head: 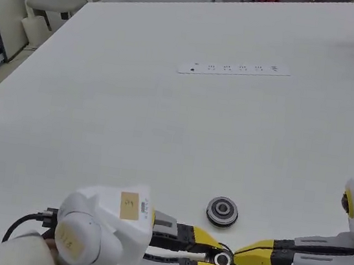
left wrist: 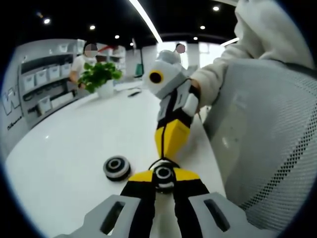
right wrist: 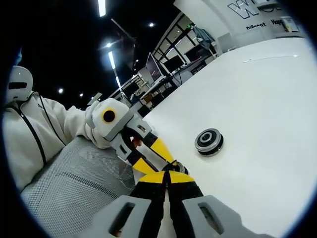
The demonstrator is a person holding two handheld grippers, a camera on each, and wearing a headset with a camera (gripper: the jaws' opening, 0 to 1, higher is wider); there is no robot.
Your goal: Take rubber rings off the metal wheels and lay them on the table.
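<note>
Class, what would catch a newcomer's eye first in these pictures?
Two yellow-tipped grippers meet at the near table edge: the left gripper clamps a small metal wheel, and the right gripper pinches its rim. A second black-ringed metal wheel lies free just beyond them on the white table.

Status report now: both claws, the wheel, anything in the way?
Left claw shut on wheel. Right claw shut on its rubber ring. Second wheel nearby, not in the way.

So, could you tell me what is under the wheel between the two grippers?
White table shows around it. The left gripper clamps the metal wheel, and the wheel's own body and the jaws hide the underside, so contact with the table cannot be judged.
</note>
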